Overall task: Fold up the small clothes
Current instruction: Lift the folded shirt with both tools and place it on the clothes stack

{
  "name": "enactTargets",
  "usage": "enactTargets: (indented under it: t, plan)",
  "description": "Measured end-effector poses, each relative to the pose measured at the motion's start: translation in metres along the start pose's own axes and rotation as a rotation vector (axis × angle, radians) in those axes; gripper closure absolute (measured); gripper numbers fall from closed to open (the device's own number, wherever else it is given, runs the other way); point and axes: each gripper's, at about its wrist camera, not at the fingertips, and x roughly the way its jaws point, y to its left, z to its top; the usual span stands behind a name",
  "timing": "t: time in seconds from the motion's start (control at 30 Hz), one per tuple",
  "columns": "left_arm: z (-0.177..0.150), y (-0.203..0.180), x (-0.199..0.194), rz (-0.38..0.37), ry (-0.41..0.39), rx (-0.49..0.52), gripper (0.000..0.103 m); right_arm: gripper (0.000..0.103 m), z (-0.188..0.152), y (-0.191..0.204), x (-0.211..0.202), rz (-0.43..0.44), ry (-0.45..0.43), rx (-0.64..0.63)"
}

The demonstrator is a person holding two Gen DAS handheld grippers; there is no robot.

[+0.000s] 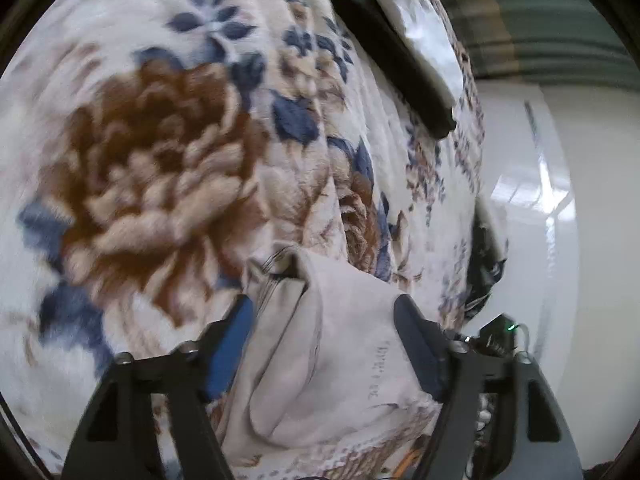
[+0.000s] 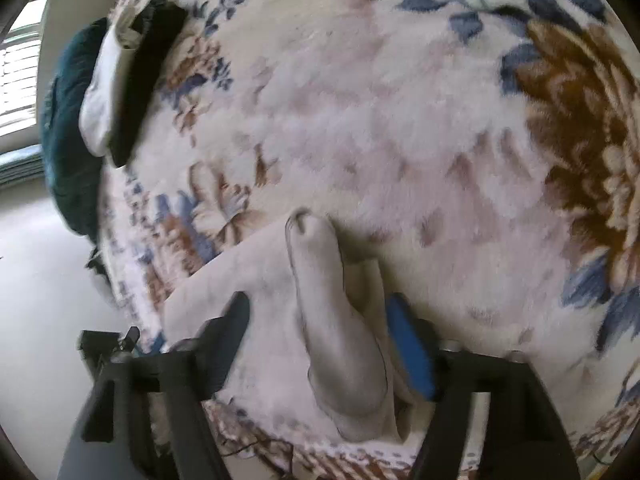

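Between your left gripper fingers sits a bunched pale garment, lying on the floral blanket; fingers spread wide, cloth touching both pads, no firm pinch visible. Same w/ your right gripper: fingers apart, the garment between them w/ a rolled fold running fwd past the tips. Well beyond the left fingers, near the blanket edge, lie folded black & white clothes. Both views blurred.
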Motion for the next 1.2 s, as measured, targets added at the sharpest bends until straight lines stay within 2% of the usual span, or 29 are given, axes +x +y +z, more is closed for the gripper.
enactTargets:
  t: [0.03,0.1,0.23,0.37,0.57,0.67,0.7,0.73,0.83,1.07,1.2]
  plan:
    - [-0.003,0.008,0.004,-0.018,0.024,-0.027,0.032,0.028,-0.001,-0.004,0.004,0.024,0.043,-0.012]
    - [-0.01,0.02,0.017,-0.009,0.077,-0.056,0.032,0.028,-0.003,-0.013,0.012,0.04,0.103,-0.027]
    - [-0.021,0.023,0.05,0.003,0.166,-0.044,0.032,0.028,-0.007,-0.031,0.036,0.079,0.195,-0.023]
    - [-0.02,0.01,0.067,0.028,0.181,0.001,0.032,0.026,-0.007,-0.033,0.052,0.122,0.217,-0.031]
    - [-0.022,-0.008,0.071,0.054,0.165,0.077,0.036,0.027,-0.007,-0.018,0.063,0.164,0.225,-0.049]
    - [-0.023,-0.011,0.073,0.054,0.157,0.083,0.066,0.042,-0.009,-0.009,0.068,0.182,0.225,-0.056]
    - [-0.023,-0.011,0.073,0.052,0.152,0.083,0.078,0.052,-0.01,-0.006,0.07,0.178,0.221,-0.061]
    - [-0.023,-0.012,0.07,0.044,0.146,0.084,0.08,0.064,-0.009,-0.002,0.071,0.165,0.217,-0.073]
    - [-0.023,-0.019,0.063,0.043,0.127,0.091,0.082,0.08,-0.013,0.005,0.07,0.151,0.202,-0.099]
    - [-0.015,-0.051,0.042,0.014,0.117,0.131,0.084,0.085,-0.02,0.043,0.045,0.158,0.148,-0.125]
    - [0.009,-0.079,0.019,-0.008,0.089,0.166,0.084,0.085,-0.015,0.082,0.021,0.164,0.106,-0.15]
